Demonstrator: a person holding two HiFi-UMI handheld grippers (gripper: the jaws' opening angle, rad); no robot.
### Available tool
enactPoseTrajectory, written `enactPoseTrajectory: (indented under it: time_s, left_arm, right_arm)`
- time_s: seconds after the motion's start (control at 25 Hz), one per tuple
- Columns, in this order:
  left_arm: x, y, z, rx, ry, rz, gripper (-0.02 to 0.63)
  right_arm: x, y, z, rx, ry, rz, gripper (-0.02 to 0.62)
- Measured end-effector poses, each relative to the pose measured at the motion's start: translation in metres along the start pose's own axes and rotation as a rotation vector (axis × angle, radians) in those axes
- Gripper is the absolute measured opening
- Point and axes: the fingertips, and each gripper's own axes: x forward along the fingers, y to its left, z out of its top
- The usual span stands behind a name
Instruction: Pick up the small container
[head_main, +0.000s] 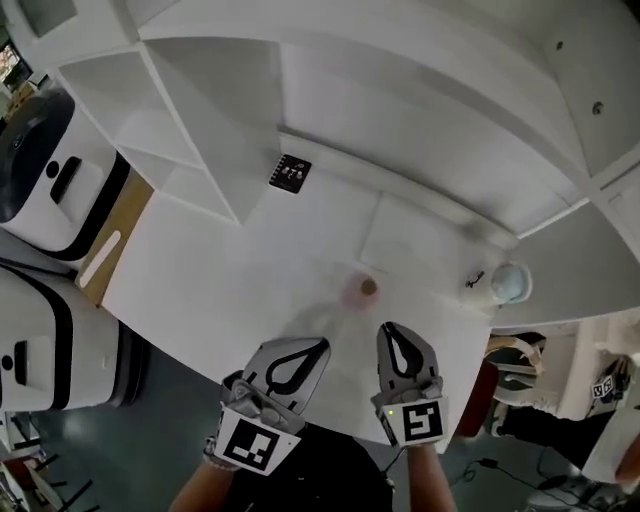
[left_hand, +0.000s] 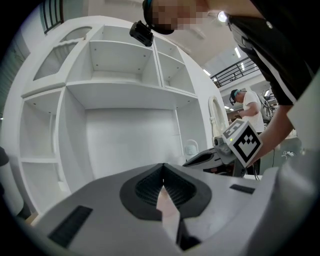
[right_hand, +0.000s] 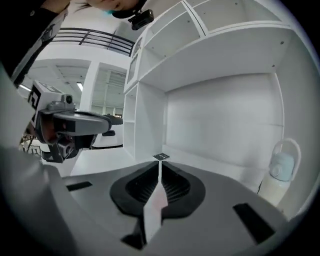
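Note:
The small container (head_main: 359, 290) is a pale pink see-through cup with a brown spot inside, standing on the white table (head_main: 250, 270) in the head view. My left gripper (head_main: 316, 347) hovers just short of it, near the table's front edge, jaws shut with nothing in them. My right gripper (head_main: 392, 331) sits close beside it, slightly right of the cup, also shut and empty. In the left gripper view the left gripper (left_hand: 163, 169) has its jaws pressed together, with the right gripper (left_hand: 202, 159) off to the side. The right gripper view shows the right gripper (right_hand: 159, 167) closed too.
A white jug with a pale blue lid (head_main: 506, 283) stands at the table's right edge. A black marker card (head_main: 290, 172) lies toward the back by the white shelf unit (head_main: 190, 120). Two white-and-black machines (head_main: 50, 190) stand to the left.

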Motion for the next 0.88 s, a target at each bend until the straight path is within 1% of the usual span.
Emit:
enactPoseTrajectory:
  time_s: [0.04,0.32,0.44,0.56,0.68,0.76,0.88]
  left_arm:
    - [0.0,0.002,-0.001,-0.001,0.0,0.0,0.002]
    - [0.004,0.017,-0.013,0.001,0.009,0.013,0.002]
    - [0.005,0.019,-0.016,0.002,0.014,0.016,0.002]
    - [0.005,0.021,-0.019,0.001,0.021,0.022,0.002]
    - [0.004,0.022,-0.023,0.001,0.027,0.024,0.002]
    - [0.004,0.022,-0.025,-0.008,0.024,0.03,0.002]
    - [0.004,0.024,-0.026,-0.001,0.025,0.032,0.002]
  right_arm:
    - [0.005,-0.001,-0.004,0.0,0.011,0.002,0.005]
    - [0.037,-0.01,-0.035,-0.011,0.08,0.002,0.069]
    - [0.049,-0.015,-0.05,-0.016,0.115,0.007,0.103]
    - [0.061,-0.016,-0.063,-0.02,0.144,0.024,0.152]
    - [0.072,-0.017,-0.073,-0.01,0.156,0.026,0.164]
    - [0.078,-0.018,-0.08,0.006,0.17,0.021,0.164]
    - [0.088,-0.019,-0.09,0.027,0.183,0.018,0.164]
